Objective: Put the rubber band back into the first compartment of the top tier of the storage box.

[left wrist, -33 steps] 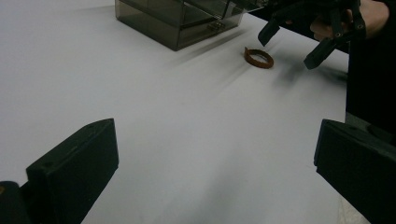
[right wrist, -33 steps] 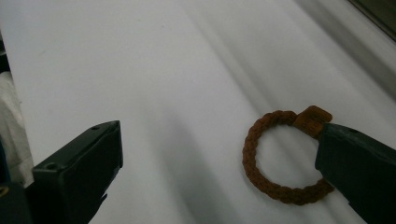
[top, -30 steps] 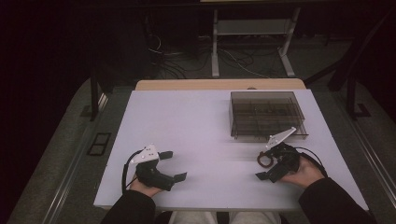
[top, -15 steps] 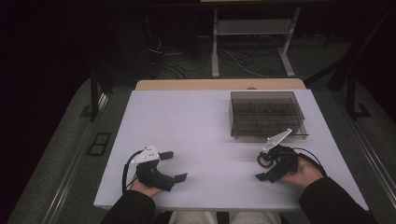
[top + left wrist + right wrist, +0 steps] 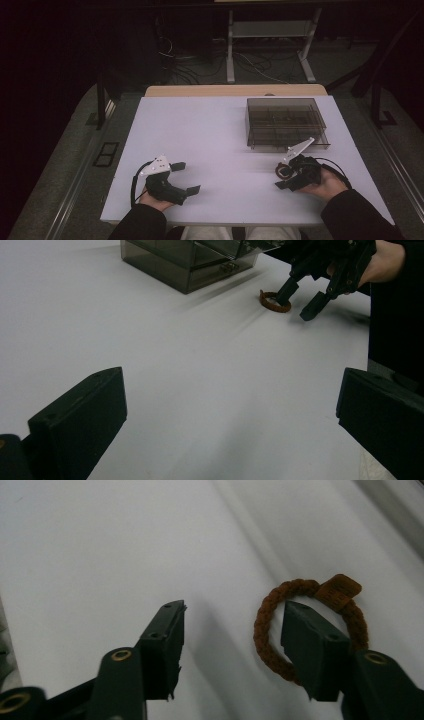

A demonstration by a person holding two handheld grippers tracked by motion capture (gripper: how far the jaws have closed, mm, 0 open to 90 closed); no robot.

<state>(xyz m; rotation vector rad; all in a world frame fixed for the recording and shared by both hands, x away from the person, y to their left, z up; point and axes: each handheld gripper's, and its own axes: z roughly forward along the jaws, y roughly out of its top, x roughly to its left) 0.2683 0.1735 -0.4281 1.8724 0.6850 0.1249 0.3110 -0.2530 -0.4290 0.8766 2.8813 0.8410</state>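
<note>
The right gripper (image 5: 232, 630), jaws open, had one jaw inside the brown braided ring (image 5: 310, 630), probably to grasp it; the left gripper (image 5: 186, 177) rested open on the white tabletop (image 5: 220, 140).

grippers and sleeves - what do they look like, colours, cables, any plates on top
Both grippers, left and right, are black with two blocky jaws fixed by brass-coloured screws. Each carries a pale three-cornered plate on top and trails a black cable. The person wears dark long sleeves.

Overhead forward-down view of the table (image 5: 220, 150); two low gripper views (both close), shared tabletop.
</note>
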